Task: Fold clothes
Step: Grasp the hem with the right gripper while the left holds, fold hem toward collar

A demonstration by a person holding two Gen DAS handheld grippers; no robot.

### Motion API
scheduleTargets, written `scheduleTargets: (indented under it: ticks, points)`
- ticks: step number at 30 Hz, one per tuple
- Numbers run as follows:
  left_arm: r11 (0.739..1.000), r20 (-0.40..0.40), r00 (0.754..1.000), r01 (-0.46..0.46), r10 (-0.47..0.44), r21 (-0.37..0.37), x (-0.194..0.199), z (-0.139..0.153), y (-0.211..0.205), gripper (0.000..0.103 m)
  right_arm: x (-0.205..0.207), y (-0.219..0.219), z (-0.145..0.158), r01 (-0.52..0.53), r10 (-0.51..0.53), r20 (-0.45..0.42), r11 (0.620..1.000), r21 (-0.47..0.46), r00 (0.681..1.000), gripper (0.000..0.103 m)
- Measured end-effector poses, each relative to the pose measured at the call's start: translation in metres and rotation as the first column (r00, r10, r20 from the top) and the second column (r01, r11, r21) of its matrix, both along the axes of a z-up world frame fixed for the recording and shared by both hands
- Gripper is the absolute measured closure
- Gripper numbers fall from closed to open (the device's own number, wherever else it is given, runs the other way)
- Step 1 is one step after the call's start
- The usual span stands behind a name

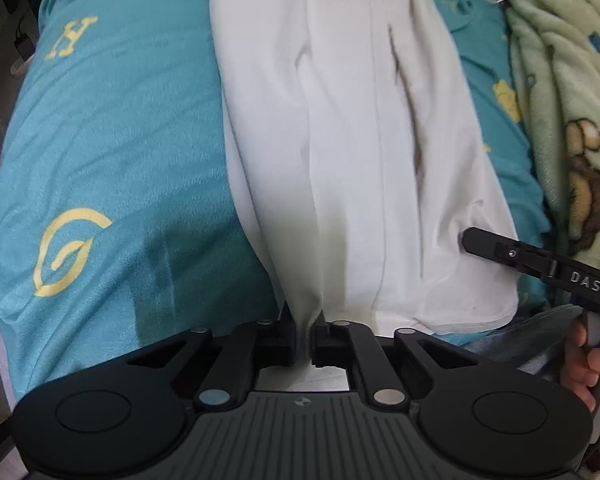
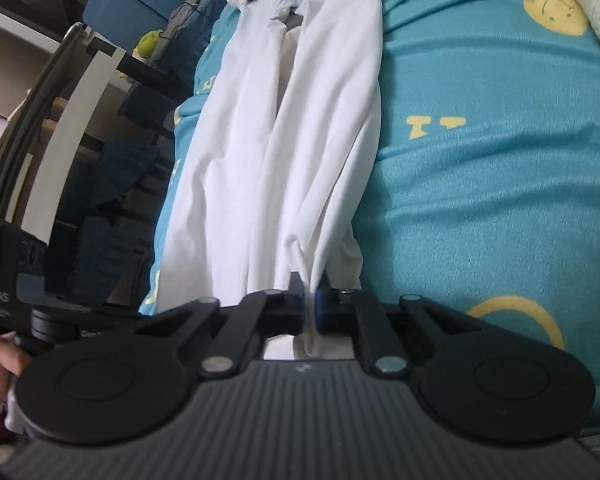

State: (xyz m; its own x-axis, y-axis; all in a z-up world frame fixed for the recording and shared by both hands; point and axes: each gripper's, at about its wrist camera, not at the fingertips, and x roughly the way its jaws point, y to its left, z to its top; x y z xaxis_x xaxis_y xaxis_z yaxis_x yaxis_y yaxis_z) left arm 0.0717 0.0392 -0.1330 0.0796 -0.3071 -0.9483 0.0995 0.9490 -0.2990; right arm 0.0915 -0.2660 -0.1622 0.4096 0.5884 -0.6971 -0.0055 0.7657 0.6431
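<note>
Teal bedspread (image 1: pixel 120 152) with yellow prints, green blanket (image 1: pixel 560 80) alongside, one white garment (image 1: pixel 340 140), left gripper (image 1: pixel 305 336) and right gripper (image 2: pixel 310 308) each pinching its hem.

On the black plastic arm of the right gripper (image 1: pixel 470 240) reaching in from the side, we read the white capitals "DAS". We find the same letters, "DAS", small and pale on the dark housing of the left gripper (image 2: pixel 0 272) at the frame's edge. Across the teal bedsheet with yellow printed motifs (image 1: pixel 112 128) we make out a yellow "H" and a large looping "G". Other yellow marks on that sheet are too cropped for us to read.
</note>
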Motion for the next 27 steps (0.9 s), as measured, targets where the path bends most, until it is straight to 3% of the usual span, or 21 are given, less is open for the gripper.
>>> scheduleTargets:
  ticks: [8, 15, 20, 27]
  points:
    - [0.982, 0.153, 0.984, -0.067, 0.094, -0.175, -0.023, 0.062, 0.032, 0.100, -0.018, -0.021, 0.030, 0.088, -0.102, 0.069, 0.979, 0.182, 0.992, 0.098]
    - [0.971, 0.257, 0.961, -0.042, 0.103, -0.234, -0.046, 0.118, 0.025, 0.100, -0.053, -0.036, 0.061, 0.123, -0.158, 0.138, 0.966, 0.229, 0.978, 0.098]
    - [0.962, 0.292, 0.950, -0.026, 0.108, -0.273, -0.093, 0.137, 0.019, 0.100, -0.084, -0.041, 0.081, 0.119, -0.170, 0.185, 0.959, 0.258, 0.968, 0.098]
    - [0.938, 0.313, 0.941, -0.012, 0.129, -0.348, -0.162, 0.138, 0.033, 0.100, -0.131, -0.045, 0.089, 0.101, -0.163, 0.215, 0.957, 0.273, 0.963, 0.098]
